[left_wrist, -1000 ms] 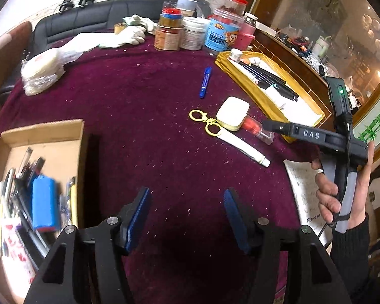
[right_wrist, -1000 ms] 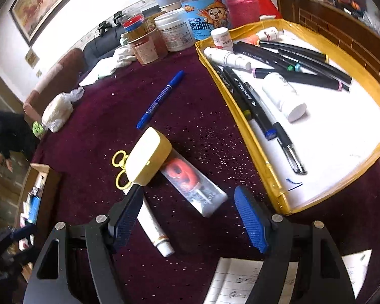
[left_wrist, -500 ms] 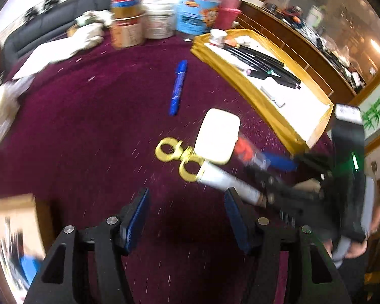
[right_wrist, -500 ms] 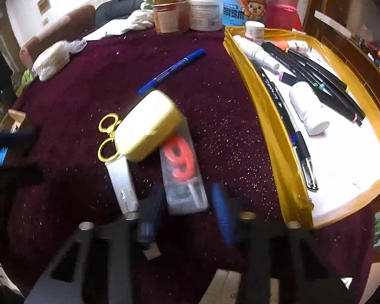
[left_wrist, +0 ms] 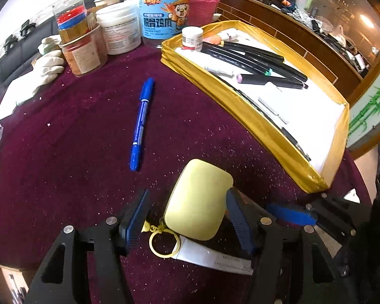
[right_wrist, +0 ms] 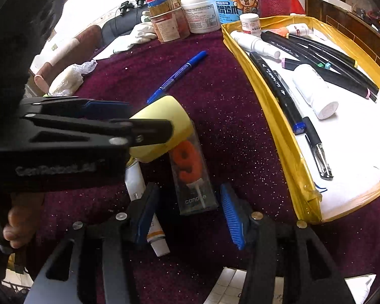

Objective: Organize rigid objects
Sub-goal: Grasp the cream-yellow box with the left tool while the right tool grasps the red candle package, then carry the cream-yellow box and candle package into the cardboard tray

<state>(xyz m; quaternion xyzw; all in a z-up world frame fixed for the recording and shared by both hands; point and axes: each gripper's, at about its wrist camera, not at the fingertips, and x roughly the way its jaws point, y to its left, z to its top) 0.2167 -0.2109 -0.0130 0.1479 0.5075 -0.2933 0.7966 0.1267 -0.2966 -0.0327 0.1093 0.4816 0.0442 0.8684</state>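
Observation:
My left gripper (left_wrist: 187, 217) points down over a pale yellow case (left_wrist: 198, 200) that lies between its opening jaws. The right pad sits at the case's edge and the left pad stands clear of it. In the right wrist view the case (right_wrist: 164, 109) lies partly on a clear box with an orange 9 candle (right_wrist: 190, 167). My right gripper (right_wrist: 187, 214) straddles that box's near end, jaws opening, pads off it. A white tube (right_wrist: 144, 202) and yellow scissors (left_wrist: 163, 243) lie under the case. A blue marker (left_wrist: 140, 124) lies apart.
A yellow-walled tray (left_wrist: 240, 101) on the right holds several black markers and white bottles. Jars and tubs (left_wrist: 119, 35) stand along the back, with white gloves (left_wrist: 50, 63) to their left. A paper sheet (right_wrist: 230, 286) lies at the near edge.
My left gripper swept from beside the cardboard box across the cloth to the yellow case. My right gripper stayed at the candle box, narrowed its jaws, then widened them again.

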